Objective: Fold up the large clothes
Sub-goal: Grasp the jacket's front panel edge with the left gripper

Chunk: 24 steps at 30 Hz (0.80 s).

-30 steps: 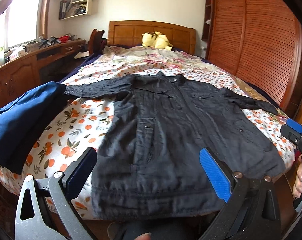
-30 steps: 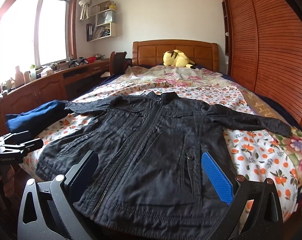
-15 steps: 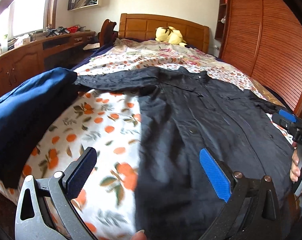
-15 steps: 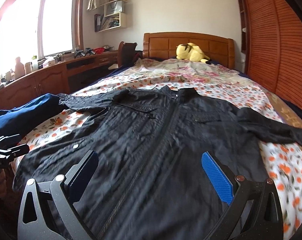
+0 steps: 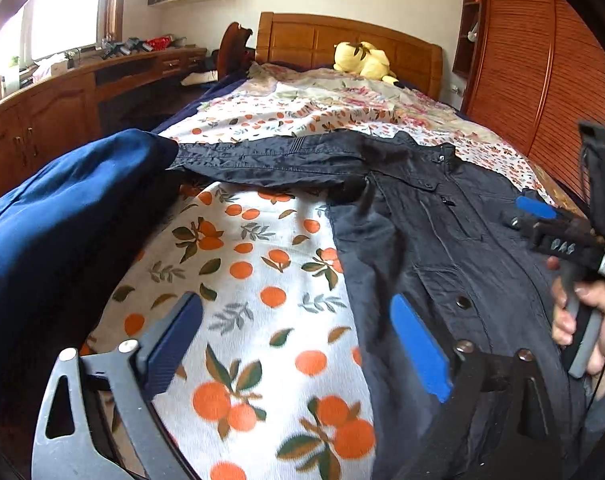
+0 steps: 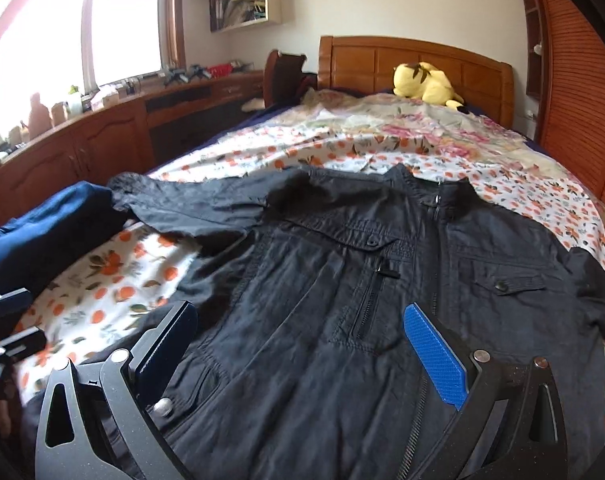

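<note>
Left wrist view: the left gripper point(image 5: 298, 344) has come closer over the orange-print bedspread point(image 5: 262, 280) than a second ago, its jaws just narrowing a little yet spread wide, nothing between them. The black jacket point(image 5: 442, 216) now fills only the right of the frame, its edge under the blue pad. A navy garment point(image 5: 62, 220) bulks at left, larger than before. Only this view shows the hand point(image 5: 582, 312) gripping the right gripper's handle. Right wrist view: the right gripper point(image 6: 302, 344), released, hangs nearer over the jacket's zipped front; only here both chest pockets show.
</note>
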Each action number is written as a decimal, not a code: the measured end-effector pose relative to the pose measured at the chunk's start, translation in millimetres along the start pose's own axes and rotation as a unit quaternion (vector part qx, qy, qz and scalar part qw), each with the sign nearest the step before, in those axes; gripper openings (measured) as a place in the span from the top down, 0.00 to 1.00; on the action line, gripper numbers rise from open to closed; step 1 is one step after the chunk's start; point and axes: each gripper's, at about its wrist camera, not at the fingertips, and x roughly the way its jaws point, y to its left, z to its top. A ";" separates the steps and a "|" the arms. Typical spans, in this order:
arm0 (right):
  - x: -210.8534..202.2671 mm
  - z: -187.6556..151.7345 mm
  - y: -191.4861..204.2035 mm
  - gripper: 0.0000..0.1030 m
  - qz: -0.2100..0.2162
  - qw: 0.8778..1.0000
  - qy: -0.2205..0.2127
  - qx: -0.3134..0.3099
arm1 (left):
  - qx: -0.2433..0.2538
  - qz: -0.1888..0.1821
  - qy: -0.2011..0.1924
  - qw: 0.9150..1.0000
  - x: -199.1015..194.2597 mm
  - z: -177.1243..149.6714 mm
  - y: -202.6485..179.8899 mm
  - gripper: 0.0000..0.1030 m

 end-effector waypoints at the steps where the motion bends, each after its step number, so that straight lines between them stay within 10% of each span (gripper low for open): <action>1: 7.1 0.2 0.3 0.00 -0.003 1.000 0.001 -0.002 | -0.001 -0.001 0.006 1.000 5.7 4.1 1.7 0.14; 10: 19.0 -10.3 -19.0 0.00 0.019 0.999 0.023 0.013 | -0.026 -0.016 0.035 0.999 73.5 53.8 11.2 0.41; 24: 26.6 -5.5 -8.4 0.00 0.008 1.000 0.026 0.012 | -0.150 -0.004 0.103 0.983 183.0 107.4 55.4 0.55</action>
